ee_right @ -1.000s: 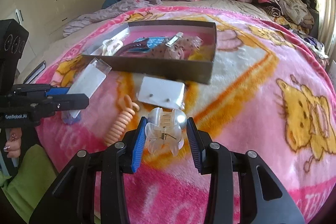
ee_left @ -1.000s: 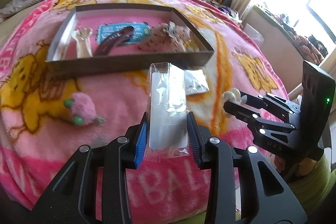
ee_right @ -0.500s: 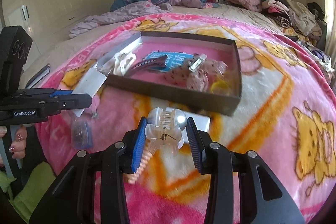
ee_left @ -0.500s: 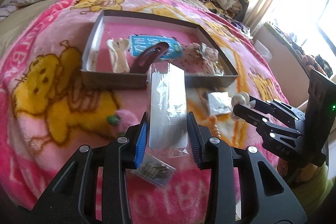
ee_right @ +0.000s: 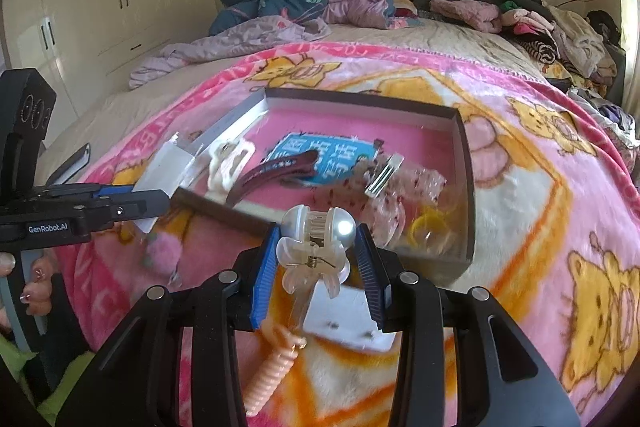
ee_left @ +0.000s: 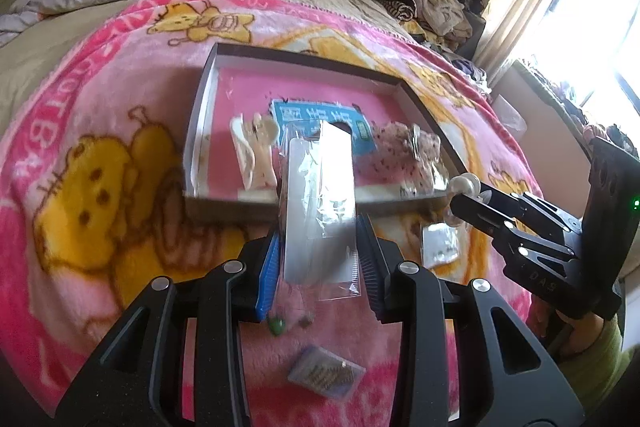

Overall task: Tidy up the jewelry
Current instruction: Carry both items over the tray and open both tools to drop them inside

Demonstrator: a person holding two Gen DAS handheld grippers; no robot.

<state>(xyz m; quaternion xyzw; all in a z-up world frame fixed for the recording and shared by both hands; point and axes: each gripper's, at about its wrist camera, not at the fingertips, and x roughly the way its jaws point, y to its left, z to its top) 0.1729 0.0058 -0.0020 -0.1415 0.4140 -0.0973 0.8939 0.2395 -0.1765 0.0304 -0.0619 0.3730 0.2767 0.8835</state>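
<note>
Left wrist view: left gripper (ee_left: 318, 247) jaws clamp the clear packet (ee_left: 320, 203); right gripper (ee_right: 316, 255) jaws clamp the hair claw clip (ee_right: 314, 243), both carried toward the box (ee_right: 466, 163) for sorting.

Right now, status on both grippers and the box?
Left gripper shut on clear packet. Right gripper shut on clear hair claw. Box ahead, partly filled. Nothing blocking.

1. A pink blanket (ee_right: 540, 155) is showing yellow cartoon bears across the frame.
2. A dark brown box (ee_right: 466, 163), centre, is showing a pink floor.
3. A clear hair clip (ee_right: 314, 247) is gleaming, lower centre.
4. A blue card (ee_left: 320, 117) is lying mid-frame.
</note>
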